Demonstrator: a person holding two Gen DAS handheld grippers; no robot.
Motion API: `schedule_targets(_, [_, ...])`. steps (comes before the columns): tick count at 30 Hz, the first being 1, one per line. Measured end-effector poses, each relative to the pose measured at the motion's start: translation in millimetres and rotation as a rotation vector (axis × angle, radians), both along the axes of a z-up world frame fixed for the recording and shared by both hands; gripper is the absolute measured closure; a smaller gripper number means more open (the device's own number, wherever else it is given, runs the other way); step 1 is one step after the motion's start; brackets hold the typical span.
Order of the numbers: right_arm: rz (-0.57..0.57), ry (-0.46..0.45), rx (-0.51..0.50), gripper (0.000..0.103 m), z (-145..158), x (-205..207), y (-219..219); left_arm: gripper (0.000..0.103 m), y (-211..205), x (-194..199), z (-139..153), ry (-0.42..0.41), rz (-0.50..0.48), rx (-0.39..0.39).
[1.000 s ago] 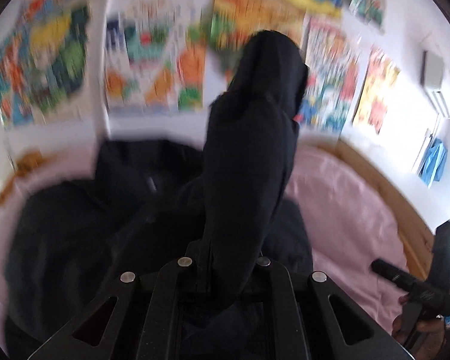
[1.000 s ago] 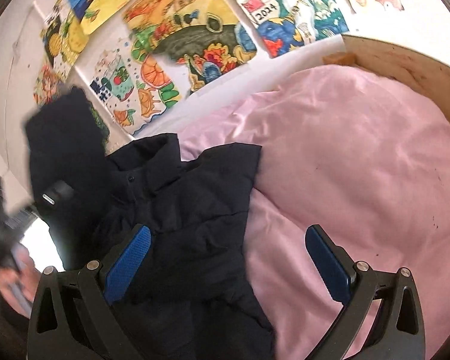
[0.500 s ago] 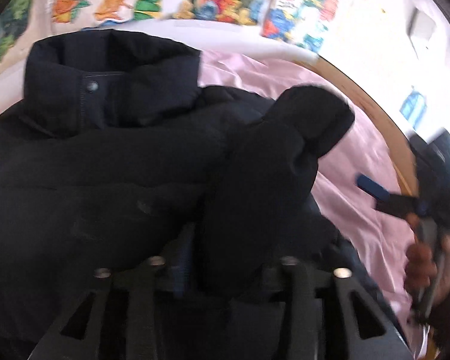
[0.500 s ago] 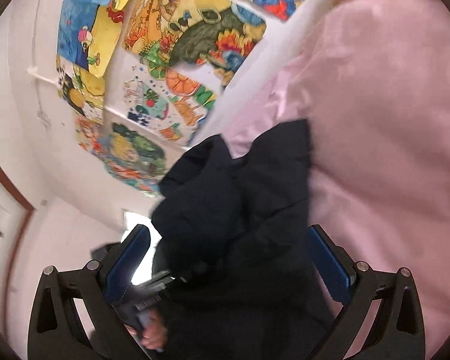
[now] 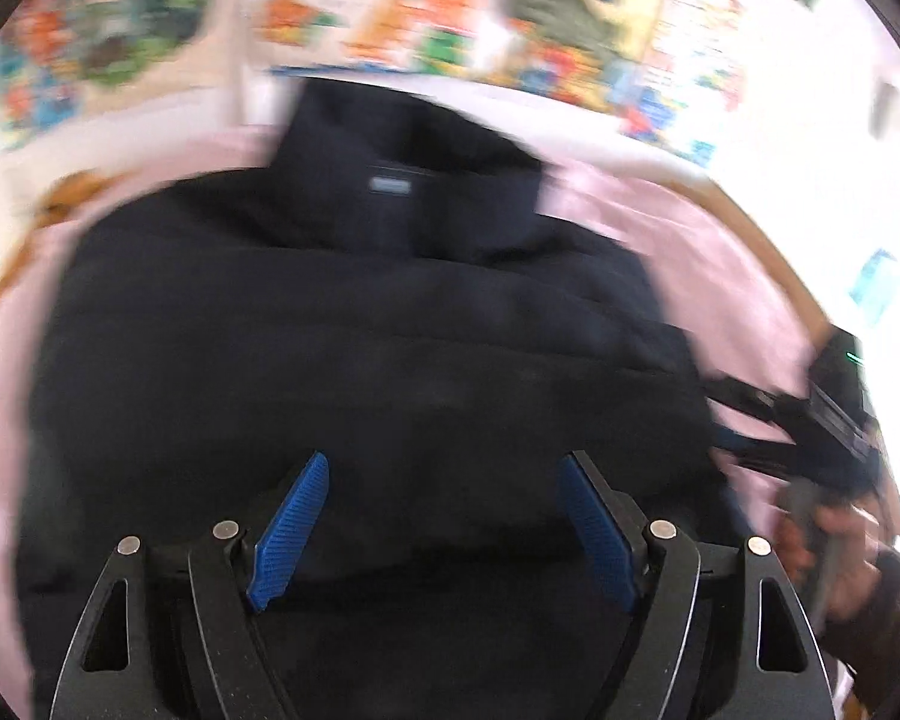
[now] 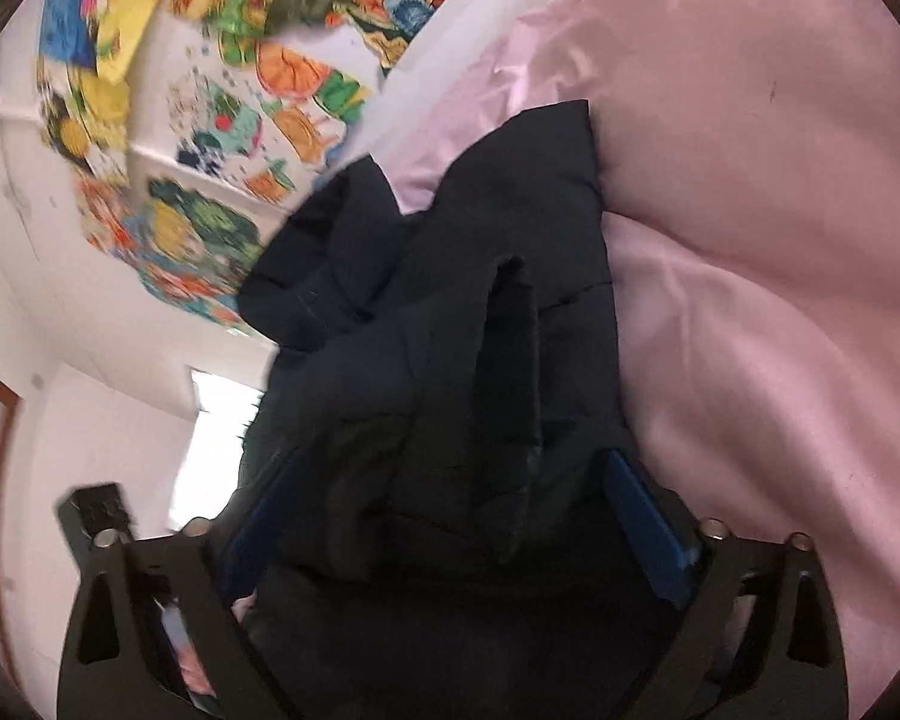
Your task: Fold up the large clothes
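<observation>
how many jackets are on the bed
1: a dark navy puffer jacket spread across the pink bedding, collar toward the poster wall. Anything underneath it would be hidden.

A pink bedsheet [image 6: 750, 300] fills the frame's right side; colourful posters [image 6: 222, 90] cover the white wall at upper left.

A dark navy, quilted, padded jacket [image 5: 354, 348] is spread flat across a pink bed cover, its stand-up collar turned toward the wall. A small label is seen at the collar. Along one edge, a bunched fold of the jacket [image 6: 450, 360] is raised.
</observation>
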State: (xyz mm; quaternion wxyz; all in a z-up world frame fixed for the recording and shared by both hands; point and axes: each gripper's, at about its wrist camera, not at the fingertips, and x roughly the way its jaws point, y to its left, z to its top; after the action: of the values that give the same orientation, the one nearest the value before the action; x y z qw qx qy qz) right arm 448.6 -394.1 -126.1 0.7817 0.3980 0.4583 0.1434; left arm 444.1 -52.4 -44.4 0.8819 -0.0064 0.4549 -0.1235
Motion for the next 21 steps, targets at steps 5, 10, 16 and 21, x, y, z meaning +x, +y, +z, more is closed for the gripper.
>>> schedule_targets(5, [0.043,0.019,-0.17,0.069,17.6,10.1,14.9,0.023,56.3,9.1,4.0,-0.02,0.175,0.072])
schedule_targets(10, [0.026,-0.083,-0.274,0.098,49.8,5.3,-6.7,0.023,98.9,23.3,4.3,-0.019,0.243,0.034])
schedule_targets(16, [-0.004,-0.073,-0.351,0.098,47.6,3.9,-24.8,0.023,99.9,47.7,-16.3,0.005,0.263,0.076])
schedule_targets(21, [0.056,-0.036,-0.483,0.098,21.9,2.4,-6.6,0.006,90.9,55.0,-38.0,-0.004,0.25,0.19])
